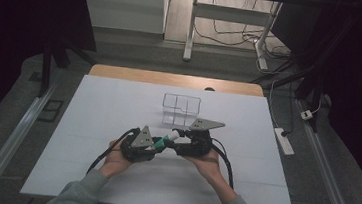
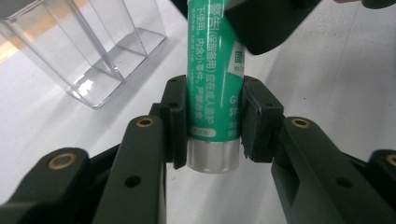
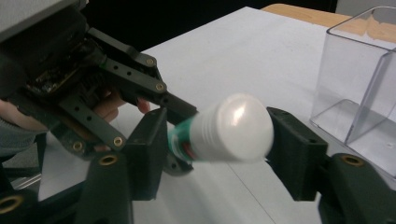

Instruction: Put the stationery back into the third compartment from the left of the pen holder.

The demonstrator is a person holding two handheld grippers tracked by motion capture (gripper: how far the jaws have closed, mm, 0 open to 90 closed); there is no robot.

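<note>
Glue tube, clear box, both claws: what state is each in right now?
Glue tube: off the table, white cap on.
Left claw: shut on the glue tube's silver end.
Right claw: around the white cap, grip unclear.
Clear box: upright on the table, empty.

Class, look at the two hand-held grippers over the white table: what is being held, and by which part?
The left gripper clamps a green tube near its silver bottom end. The right gripper has its jaws around the tube's white cap, not clearly pressing.

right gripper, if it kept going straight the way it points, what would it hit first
Probably the left gripper holding the green tube's other end; the tube's white cap sits between the right gripper's jaws. Depth is unclear.
</note>
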